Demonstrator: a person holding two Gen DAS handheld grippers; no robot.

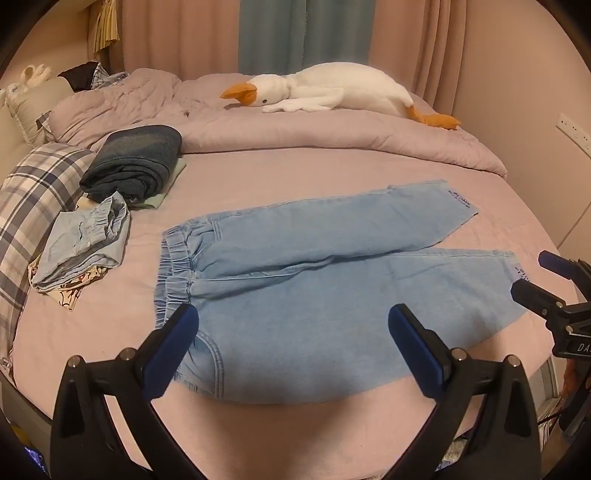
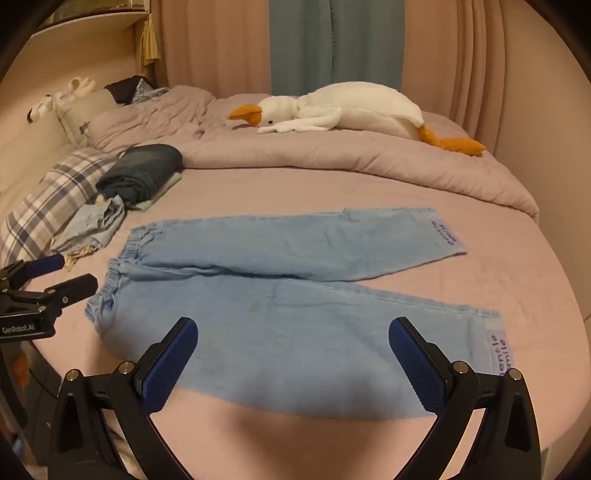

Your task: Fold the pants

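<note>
a pair of light blue pants (image 1: 314, 273) lies spread flat across the middle of a bed (image 1: 332, 166) covered in a pink sheet, the elastic waistband toward the left of the frame and both legs running out to the right, slightly parted at the hems. small dark lettering marks each leg near its hem.

in the left wrist view, the left gripper (image 1: 293, 325) hangs over the near edge of the pants, at the waist end, its jaws released and spread wide with nothing between them; whether the blue pads touch the cloth cannot be told. the right gripper (image 1: 532, 273) shows at the right edge of the frame, close to the near leg's hem, also parted and holding nothing.

the right wrist view has the right gripper (image 2: 293, 336) over the near leg, and the left gripper (image 2: 70, 273) comes in from the left edge, just beside the waistband.

in the upper left of the frame, a folded dark garment (image 1: 136, 162) rests on a pale green one, with a crumpled light blue piece (image 1: 88, 240) in front of it and a plaid pillow (image 1: 33, 199) at the edge. a rumpled lilac duvet (image 1: 295, 129) lies across the far side of the bed, and a white stuffed goose (image 1: 332, 90) with an orange beak sprawls on top of it, before pink and teal curtains (image 1: 273, 33).
</note>
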